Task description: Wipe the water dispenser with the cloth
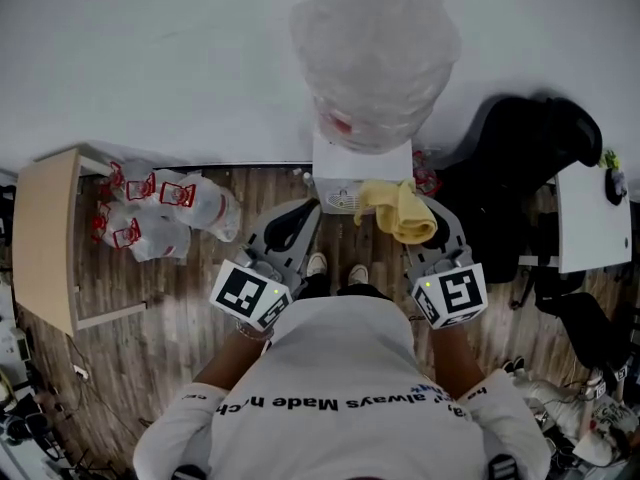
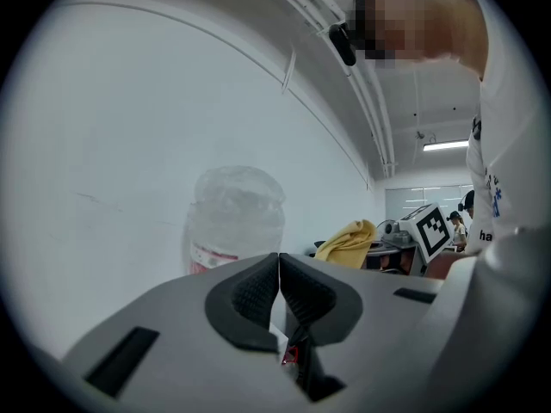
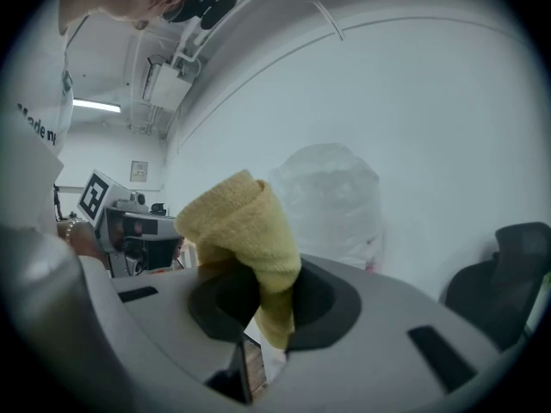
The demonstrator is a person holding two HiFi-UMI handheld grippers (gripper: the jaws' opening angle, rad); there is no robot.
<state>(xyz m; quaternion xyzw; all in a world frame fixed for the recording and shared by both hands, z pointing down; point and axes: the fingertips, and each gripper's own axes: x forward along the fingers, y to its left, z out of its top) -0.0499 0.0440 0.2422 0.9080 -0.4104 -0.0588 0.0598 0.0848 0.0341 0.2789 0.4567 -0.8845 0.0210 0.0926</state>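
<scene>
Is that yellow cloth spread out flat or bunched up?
Bunched up. The yellow cloth is pinched in the right gripper and bulges above it as a folded wad rather than a flat sheet.

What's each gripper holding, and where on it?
The right gripper clamps the cloth by a bunched fold; the left gripper is shut on nothing.

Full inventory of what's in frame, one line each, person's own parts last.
water dispenser: one, white, against the wall ahead
bottle: one, clear, on top of the water dispenser
cloth: one, yellow, in front of the water dispenser
bottle packs: a cluster, clear with red, floor at left
wooden table: one, light wood, far left
office chair: one, black, right
white table: one, right edge
shoes: two, pale, on the floor
left gripper: grey, shut, empty
right gripper: grey, shut on cloth
</scene>
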